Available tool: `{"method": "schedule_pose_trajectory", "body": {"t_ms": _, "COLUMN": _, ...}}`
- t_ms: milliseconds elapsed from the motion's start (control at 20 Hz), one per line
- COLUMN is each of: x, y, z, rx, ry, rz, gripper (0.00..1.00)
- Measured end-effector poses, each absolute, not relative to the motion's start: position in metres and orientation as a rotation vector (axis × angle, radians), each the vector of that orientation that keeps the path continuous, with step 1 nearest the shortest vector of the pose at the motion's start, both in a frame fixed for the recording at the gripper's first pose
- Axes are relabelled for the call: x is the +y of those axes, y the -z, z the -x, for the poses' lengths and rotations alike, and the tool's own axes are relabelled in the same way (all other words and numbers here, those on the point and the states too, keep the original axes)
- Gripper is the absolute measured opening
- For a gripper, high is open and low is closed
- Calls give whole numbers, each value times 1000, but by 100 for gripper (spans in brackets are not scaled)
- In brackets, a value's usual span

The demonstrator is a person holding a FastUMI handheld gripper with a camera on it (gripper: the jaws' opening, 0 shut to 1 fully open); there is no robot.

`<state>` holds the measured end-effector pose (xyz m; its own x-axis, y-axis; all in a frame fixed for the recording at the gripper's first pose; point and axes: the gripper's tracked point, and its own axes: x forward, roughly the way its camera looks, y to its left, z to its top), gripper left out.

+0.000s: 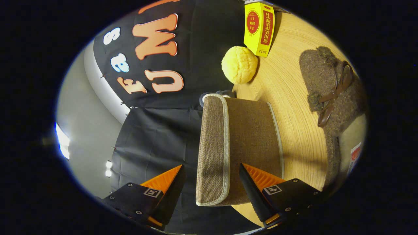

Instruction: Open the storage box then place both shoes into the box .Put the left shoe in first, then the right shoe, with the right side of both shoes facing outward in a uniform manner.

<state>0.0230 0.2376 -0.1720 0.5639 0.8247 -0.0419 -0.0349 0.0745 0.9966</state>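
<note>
Two fingers of your hand-held gripper [209, 178] stand wide apart, straddling the storage box's [251, 137] lid [212, 150] edge-on between them without pressing it; the shoe [329, 94] lies beyond on the table [294, 130].

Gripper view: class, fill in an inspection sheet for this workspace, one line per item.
Surface: wooden table, view rolled sideways.
Job's things: fabric storage box, lid closed; one fuzzy brown shoe with a bow lies beyond it.
Clutter: yellow bumpy ball; yellow carton.
Grippers: gripper open, fingers either side of the lid's edge, not pressing.
Cables: nothing seen.
Surroundings: black cloth wall; lit lamps.
</note>
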Motion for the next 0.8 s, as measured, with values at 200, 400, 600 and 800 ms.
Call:
{"method": "schedule_pose_trajectory", "body": {"t_ms": 200, "x": 242, "y": 166, "z": -25, "rx": 757, "ry": -778, "rz": -1398, "gripper": 97}}
{"method": "schedule_pose_trajectory", "body": {"t_ms": 400, "x": 236, "y": 158, "z": -25, "rx": 745, "ry": -807, "rz": -1446, "gripper": 95}}
{"method": "schedule_pose_trajectory", "body": {"t_ms": 600, "x": 231, "y": 158, "z": -24, "rx": 722, "ry": -809, "rz": -1428, "gripper": 77}}
{"method": "schedule_pose_trajectory", "body": {"t_ms": 800, "x": 238, "y": 161, "z": -25, "rx": 759, "ry": -799, "rz": -1405, "gripper": 40}}
